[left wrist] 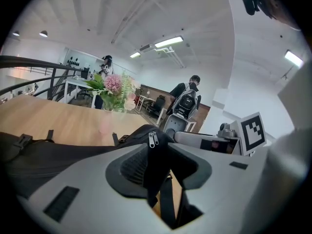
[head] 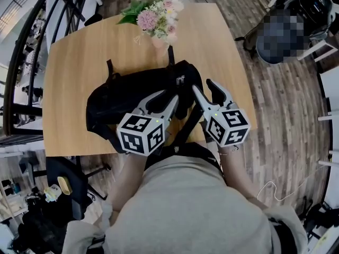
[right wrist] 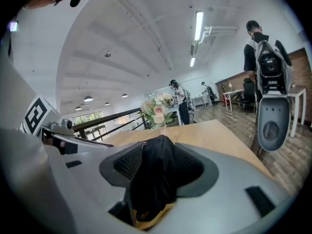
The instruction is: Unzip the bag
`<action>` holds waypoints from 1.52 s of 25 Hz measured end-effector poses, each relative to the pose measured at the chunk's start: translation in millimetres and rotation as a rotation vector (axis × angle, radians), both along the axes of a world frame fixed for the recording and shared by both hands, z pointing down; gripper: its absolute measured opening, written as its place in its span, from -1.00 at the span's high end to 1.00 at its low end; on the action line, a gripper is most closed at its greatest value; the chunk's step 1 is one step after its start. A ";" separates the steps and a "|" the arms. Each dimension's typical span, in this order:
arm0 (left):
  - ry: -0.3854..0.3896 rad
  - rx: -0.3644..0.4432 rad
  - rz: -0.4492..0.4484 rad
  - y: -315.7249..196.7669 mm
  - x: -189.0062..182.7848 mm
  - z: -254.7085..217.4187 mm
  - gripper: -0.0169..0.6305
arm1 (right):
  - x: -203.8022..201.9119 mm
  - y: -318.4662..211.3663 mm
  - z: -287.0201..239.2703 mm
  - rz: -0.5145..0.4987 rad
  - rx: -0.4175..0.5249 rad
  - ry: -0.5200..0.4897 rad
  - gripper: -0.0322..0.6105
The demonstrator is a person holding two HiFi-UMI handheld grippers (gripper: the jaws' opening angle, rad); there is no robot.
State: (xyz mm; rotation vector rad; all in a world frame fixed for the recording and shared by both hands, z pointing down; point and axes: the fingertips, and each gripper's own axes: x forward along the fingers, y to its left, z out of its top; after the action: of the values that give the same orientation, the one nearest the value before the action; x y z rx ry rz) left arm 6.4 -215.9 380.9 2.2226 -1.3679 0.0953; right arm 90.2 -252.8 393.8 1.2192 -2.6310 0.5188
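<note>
At the near edge of the desk, just in front of the person, lies the bag: a black backpack slumped flat on its side, well short of the pink flowers at the far edge. Its cloth looks soft and limp, sagging into folds, so I judge it light enough to slide or lift off the wood if it is tugged. The zip track will likely buckle rather than run unless the fabric beside it is held taut. The 2 zip pulls sit side by side on top of a raised ridge of cloth. They are small metal tabs, probably slick, and they call for a squeeze square on the tab, not on the cloth under it. The best hold looks like 1 set of tongs on a pull and the other anchoring the seam just behind it. The left tongs have closed in on that narrow ridge and seem to pinch it just below the pulls, with a black strap hanging beneath. The right tongs stand spread wide around a rounded hump of the same black cloth. The hump fills the gap, but I see no clear squeeze. Both point slightly downward and lie close together.
</note>
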 end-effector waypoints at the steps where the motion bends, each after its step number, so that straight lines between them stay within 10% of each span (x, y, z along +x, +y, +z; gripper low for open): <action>1: 0.006 -0.007 0.018 -1.4 3.3 0.2 0.52 | 0.4 0.4 -0.6 0.005 -0.004 -0.001 0.26; 19: 0.172 -0.152 0.146 -13.4 21.1 20.1 0.52 | -18.9 -11.9 17.5 -0.077 -0.147 -0.076 0.37; 38: 0.462 -0.200 0.020 -36.8 13.9 36.0 0.52 | -11.6 -16.1 28.2 0.021 -0.165 -0.099 0.64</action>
State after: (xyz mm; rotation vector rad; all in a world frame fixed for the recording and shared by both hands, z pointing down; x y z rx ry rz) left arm 20.3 -252.7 416.8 1.9347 -1.0336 -0.2499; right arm 78.5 -268.9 422.0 1.1998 -2.5964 0.8017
